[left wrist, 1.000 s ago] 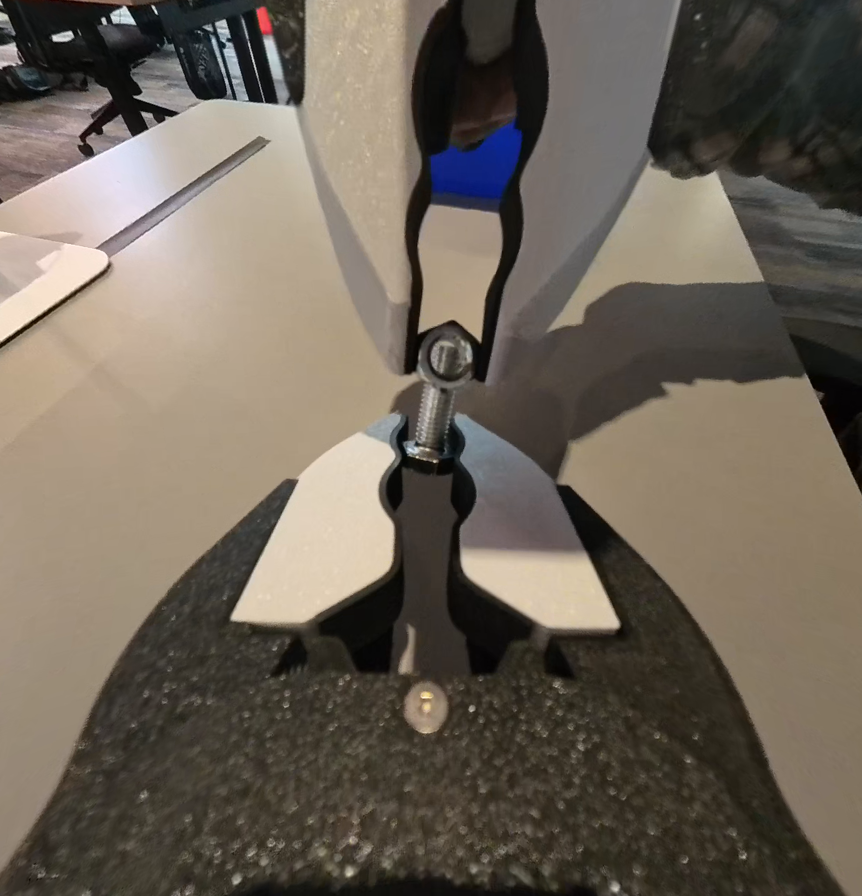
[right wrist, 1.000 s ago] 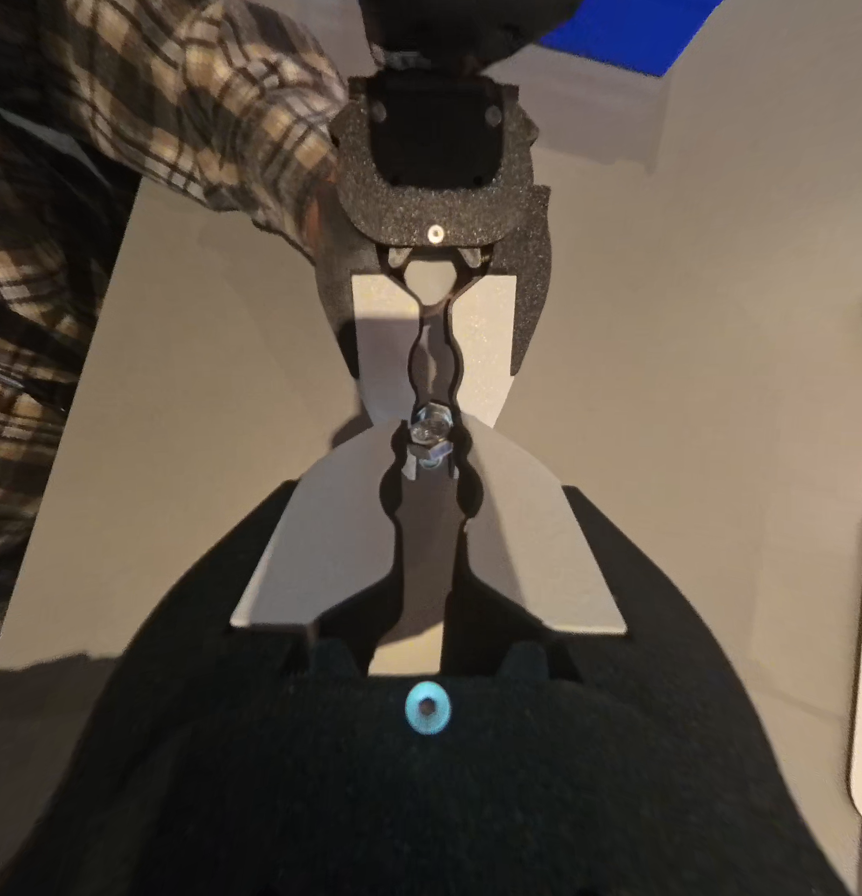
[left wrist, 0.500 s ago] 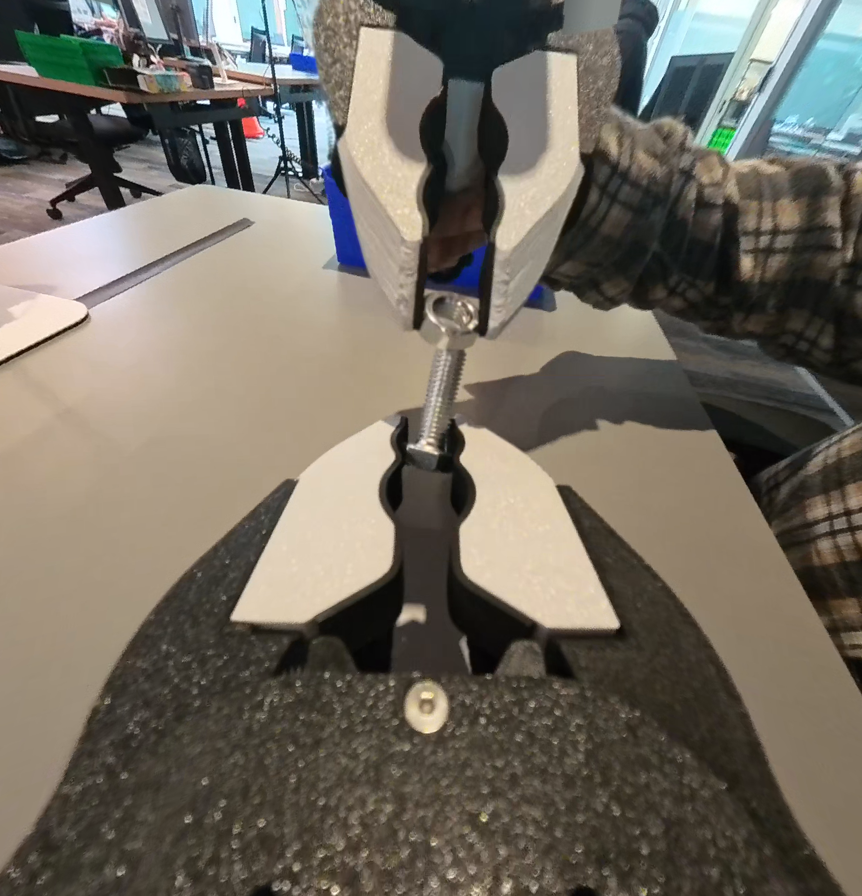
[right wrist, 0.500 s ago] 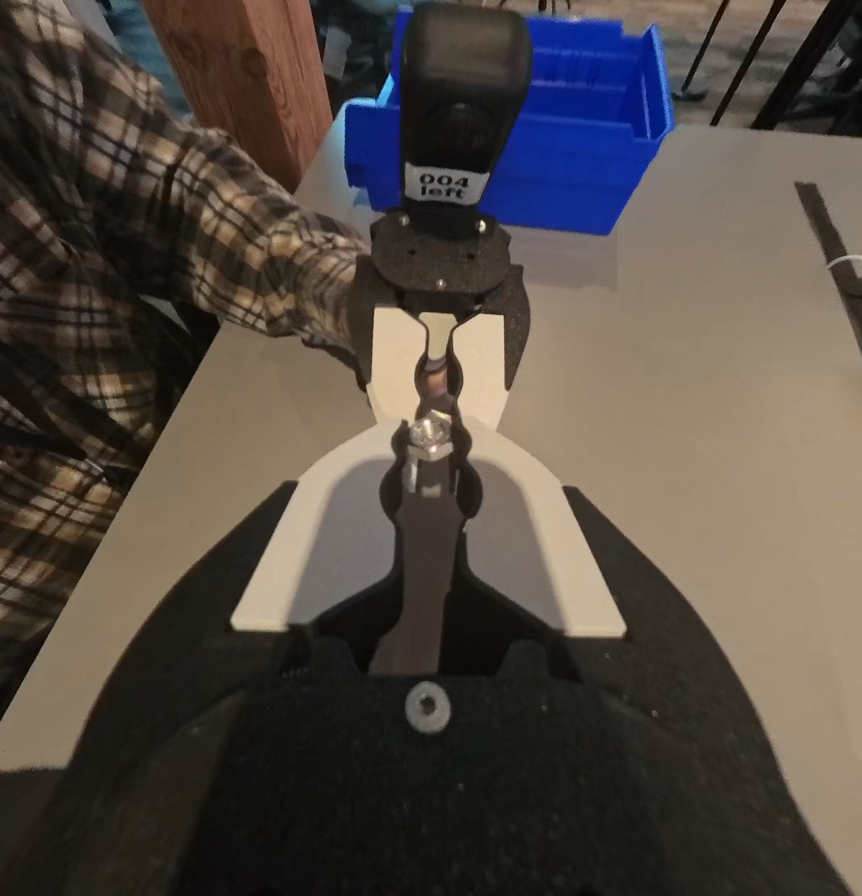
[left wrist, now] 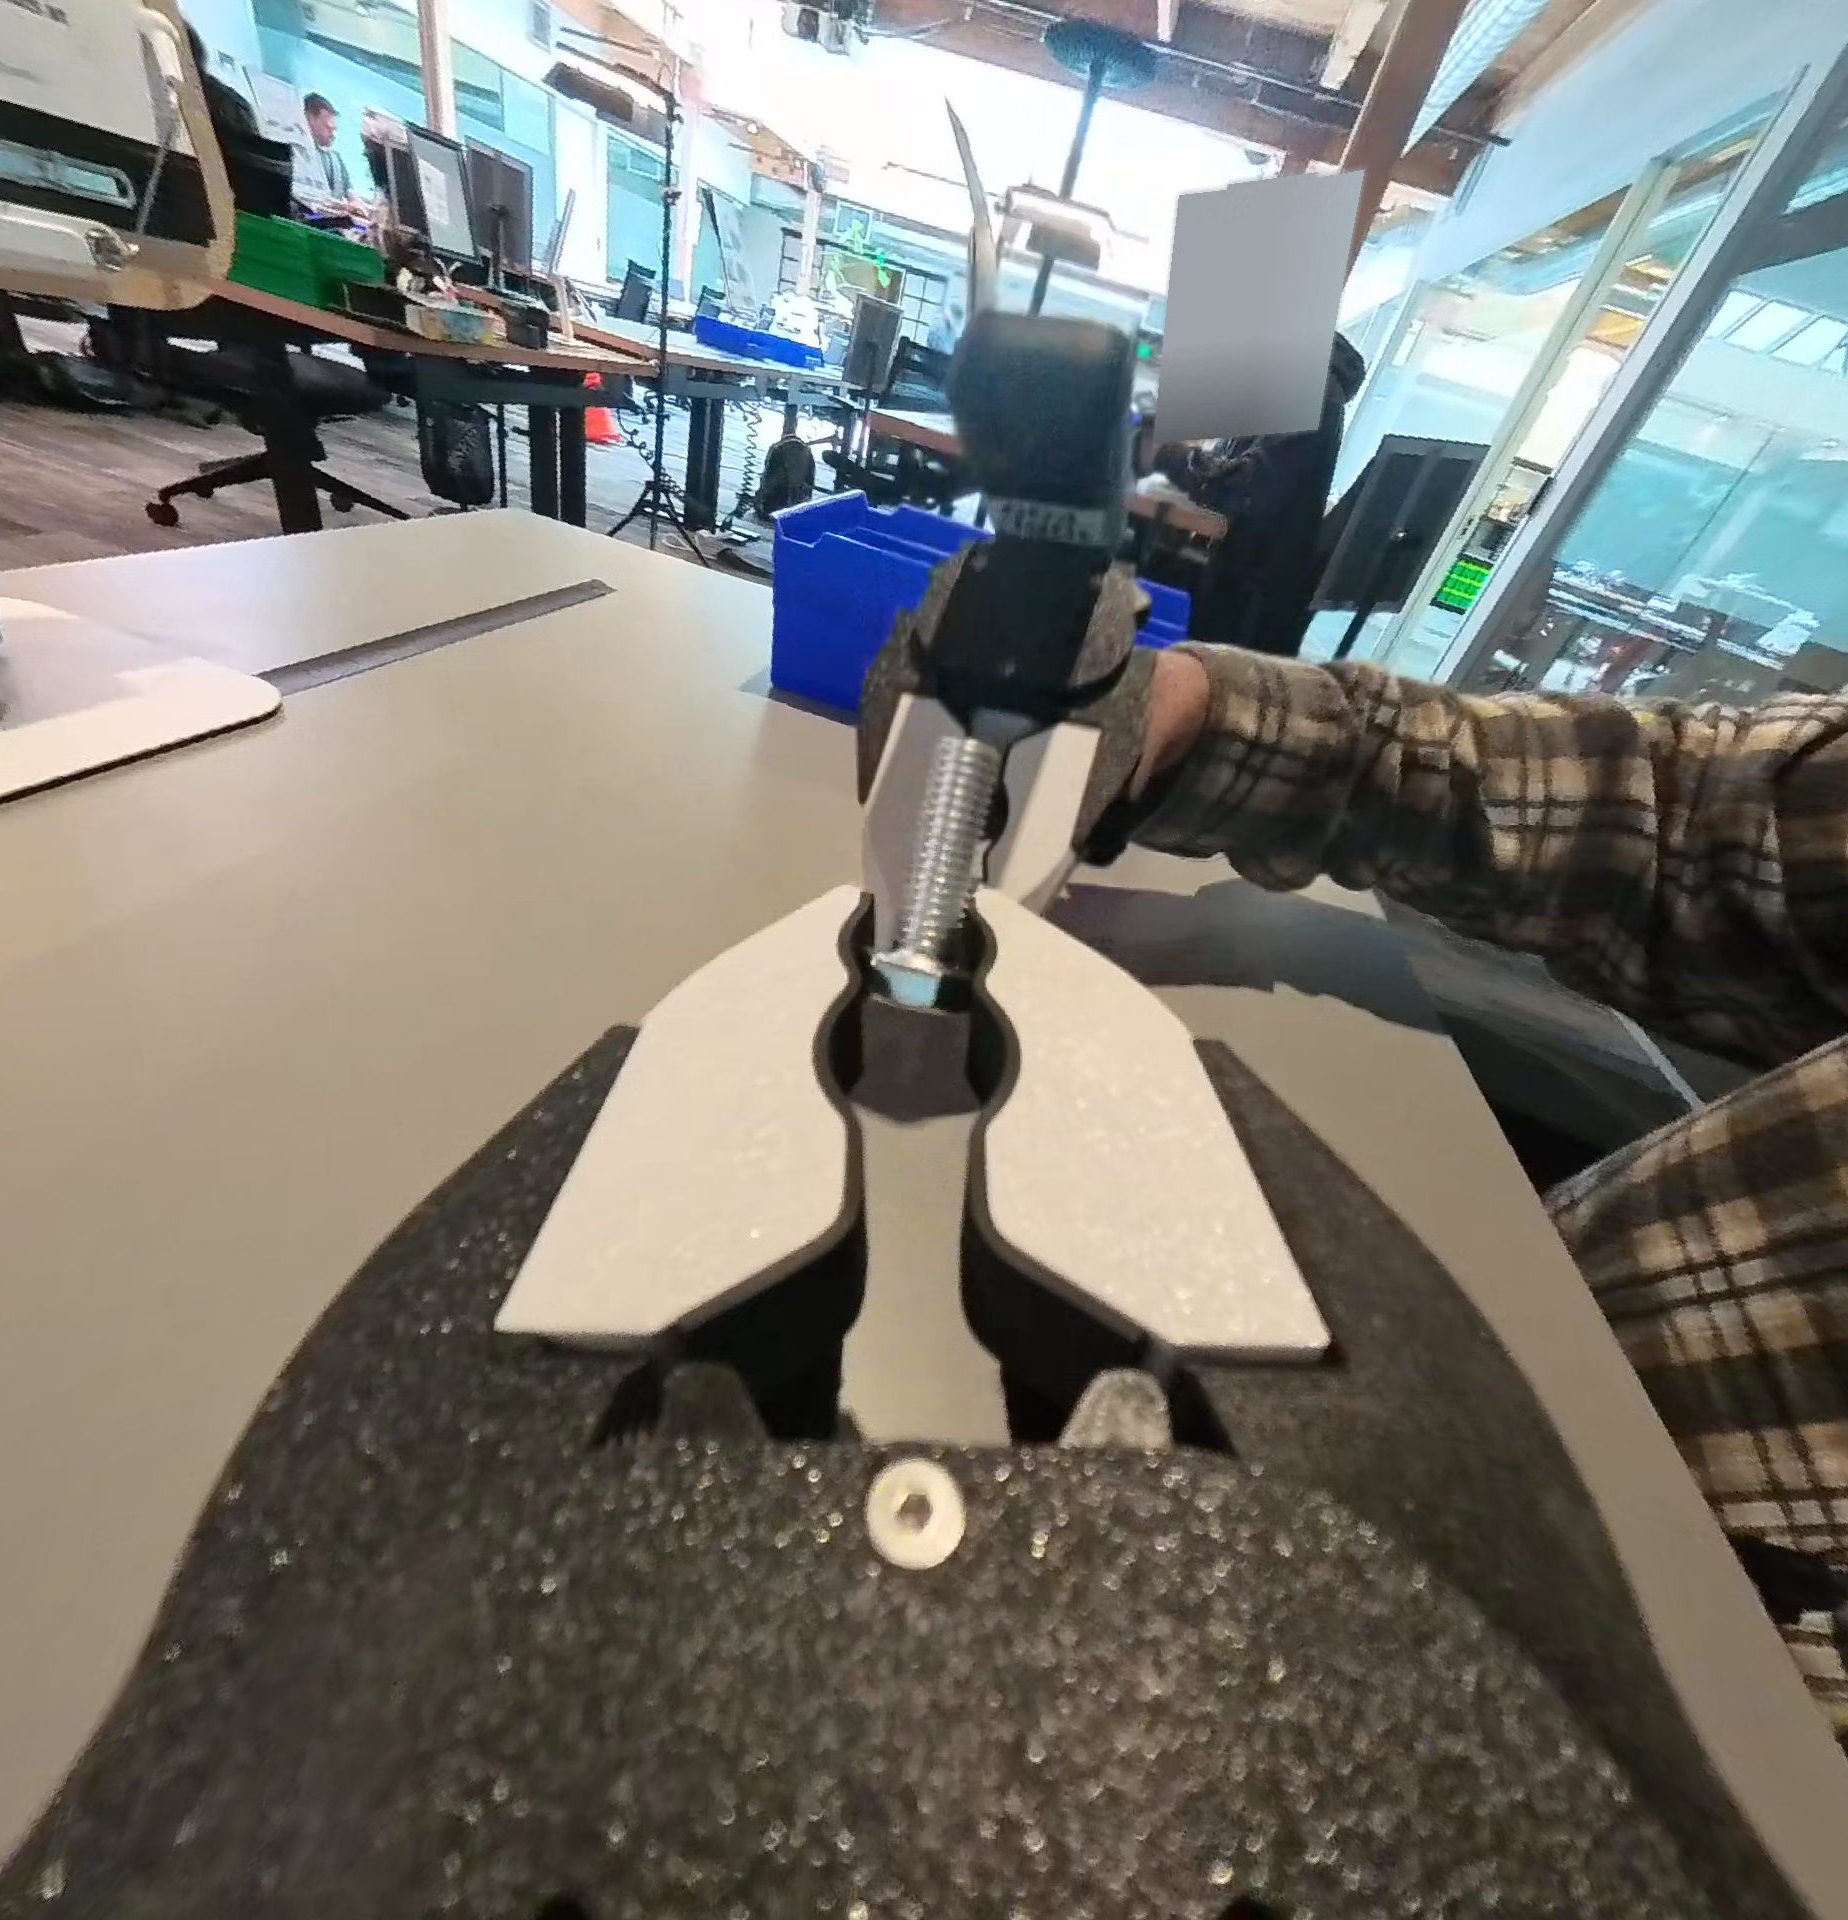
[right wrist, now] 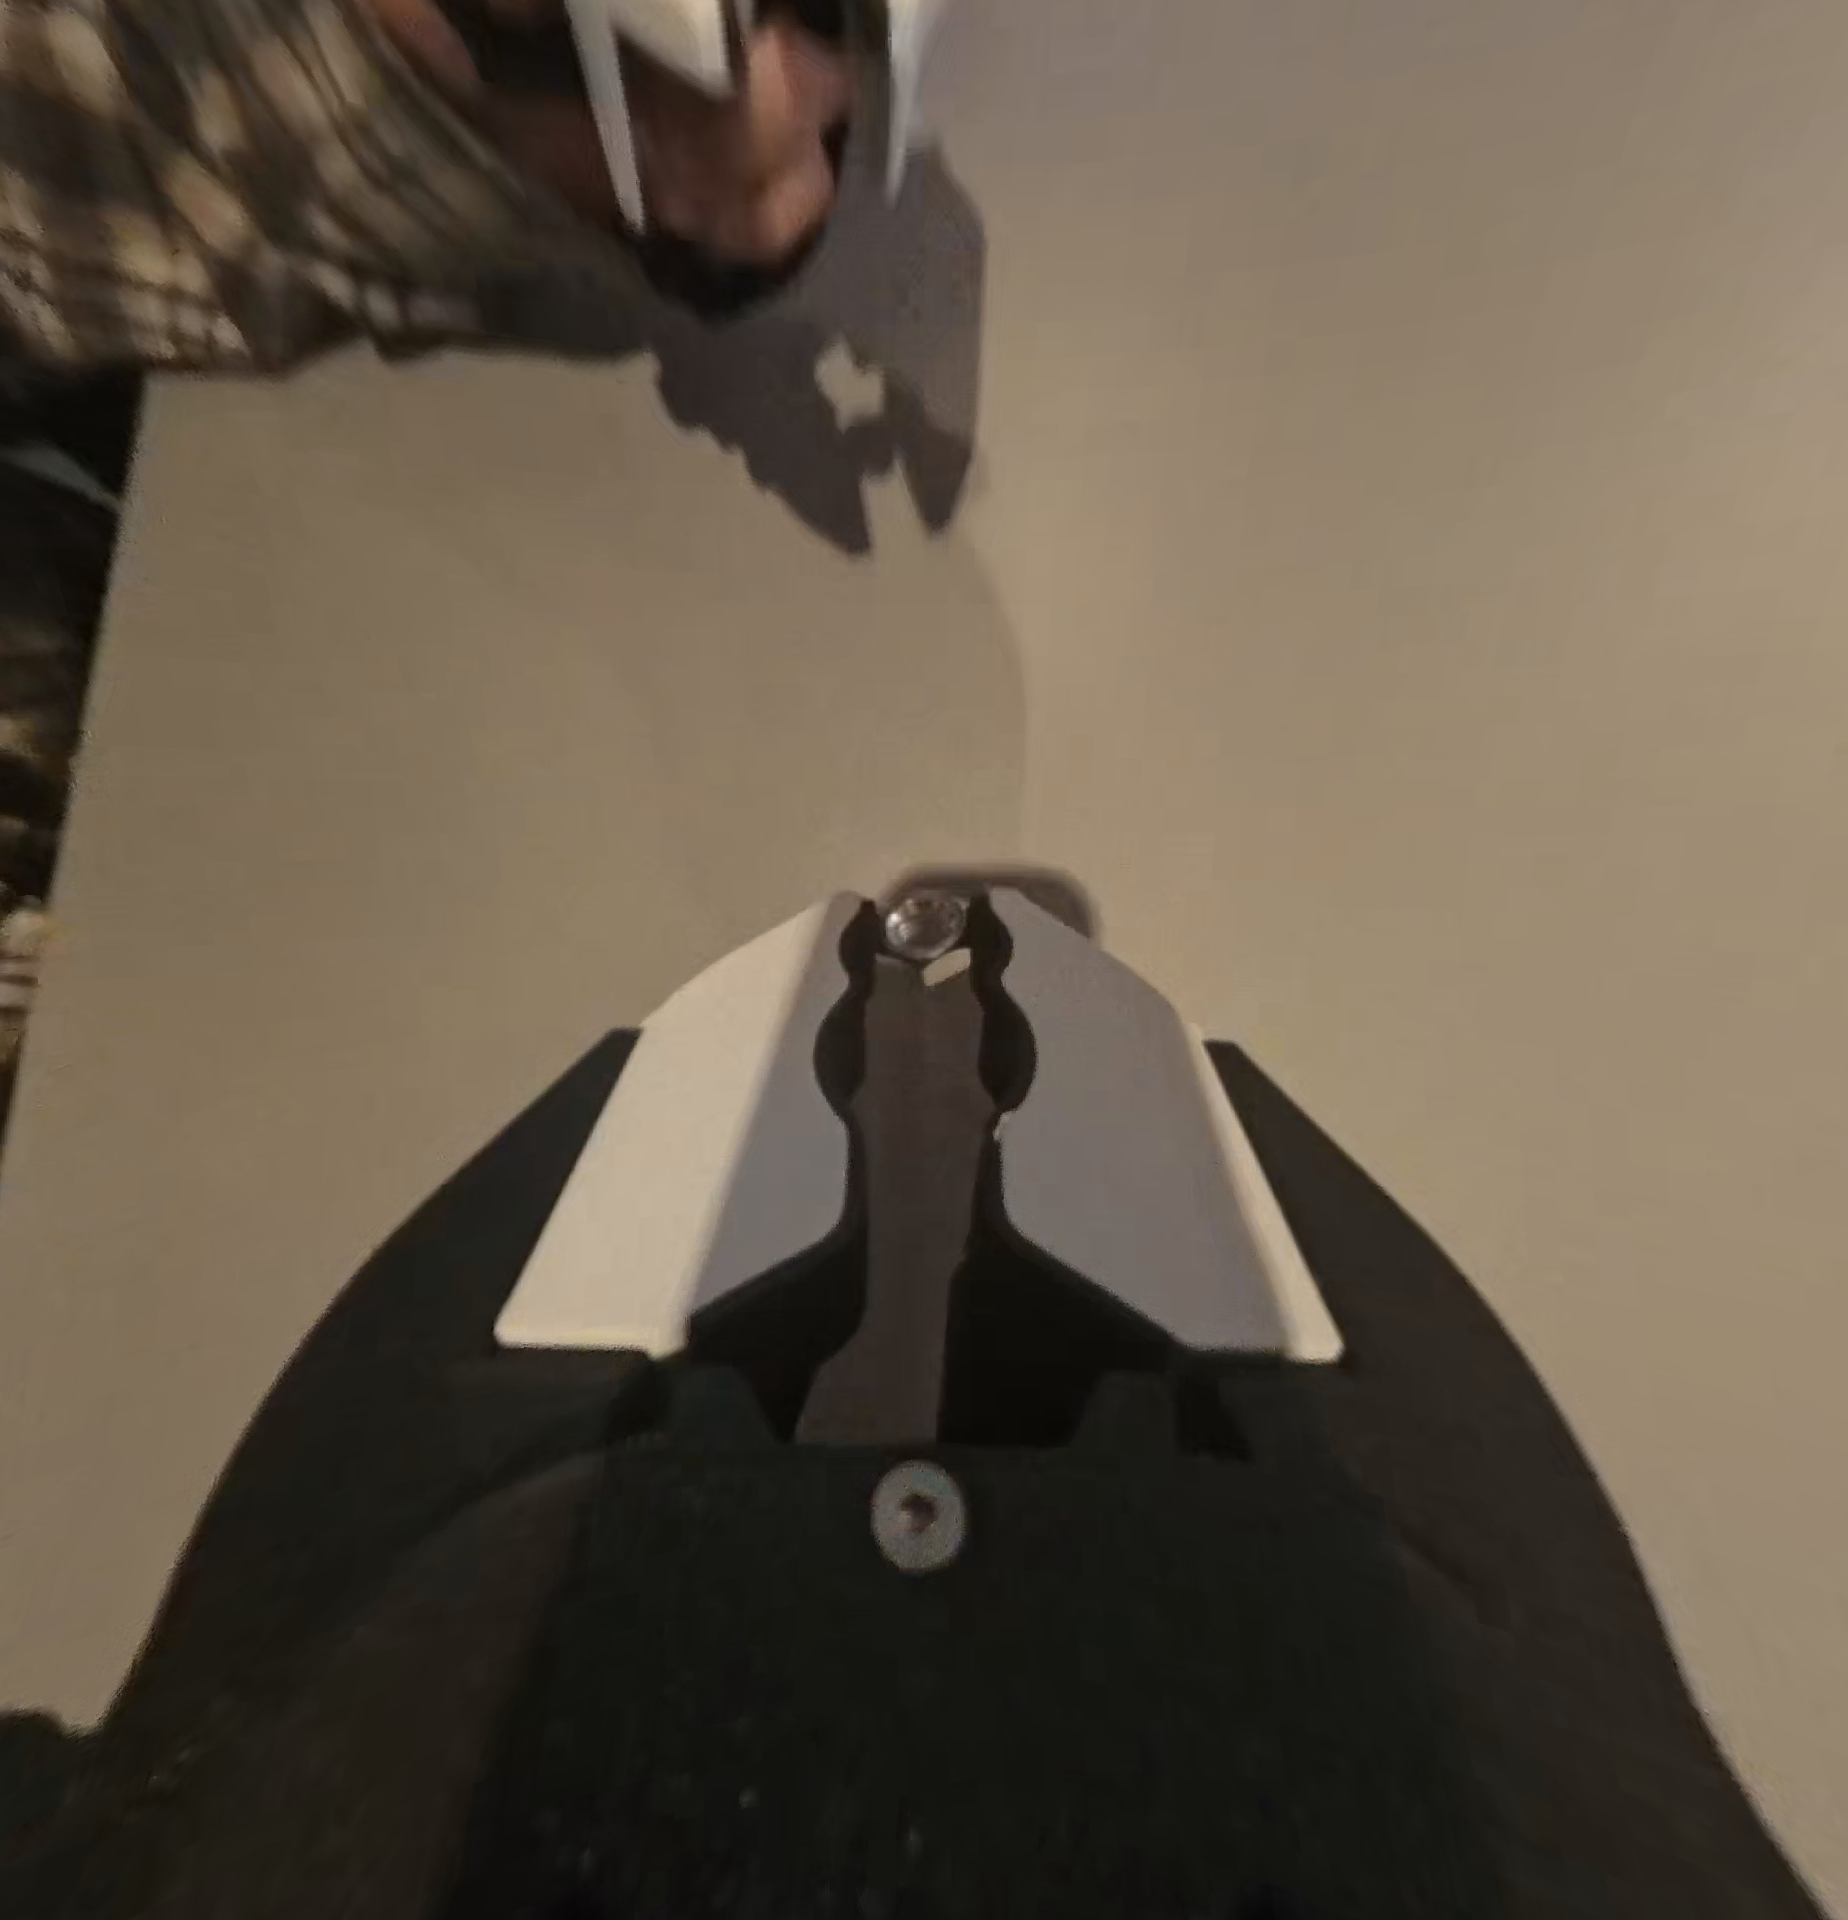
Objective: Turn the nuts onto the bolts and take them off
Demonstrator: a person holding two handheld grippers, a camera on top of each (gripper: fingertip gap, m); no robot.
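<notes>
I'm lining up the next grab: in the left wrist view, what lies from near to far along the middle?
Left gripper → bolt, its head held between the fingers → right gripper → blue bin.

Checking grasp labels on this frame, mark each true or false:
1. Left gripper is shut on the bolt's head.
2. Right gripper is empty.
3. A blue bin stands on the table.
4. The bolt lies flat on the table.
1. True: the left gripper clamps the bolt by its head.
2. False: the right gripper is shut on a nut.
3. True: the blue bin stands at the far edge of the table.
4. False: it is held above the table, thread pointing up.
</notes>
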